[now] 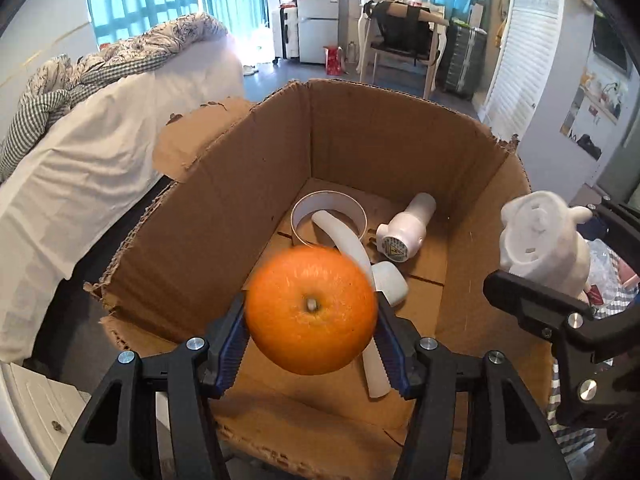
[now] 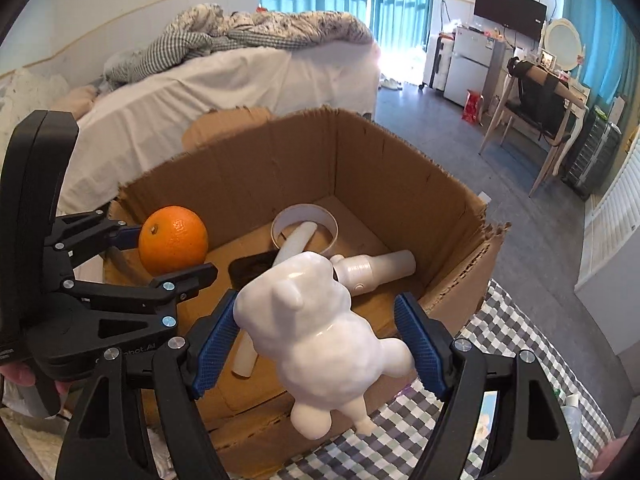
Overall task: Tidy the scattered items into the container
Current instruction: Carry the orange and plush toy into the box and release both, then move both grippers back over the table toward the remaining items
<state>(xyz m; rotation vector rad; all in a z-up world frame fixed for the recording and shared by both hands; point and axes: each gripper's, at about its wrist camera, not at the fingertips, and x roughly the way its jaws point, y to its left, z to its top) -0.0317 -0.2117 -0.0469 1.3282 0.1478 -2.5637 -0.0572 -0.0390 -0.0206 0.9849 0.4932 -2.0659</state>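
Observation:
My left gripper is shut on an orange and holds it over the near part of the open cardboard box. The orange also shows in the right wrist view, held in the left gripper. My right gripper is shut on a white animal figurine above the box's near edge. The figurine shows at the right of the left wrist view. Inside the box lie a white tape ring, a white curved tube and a white hair dryer.
A bed with white sheet and rumpled quilt stands left of the box. A checkered cloth covers the surface under the box's right side. A chair and desk, a small fridge and a suitcase stand at the far side.

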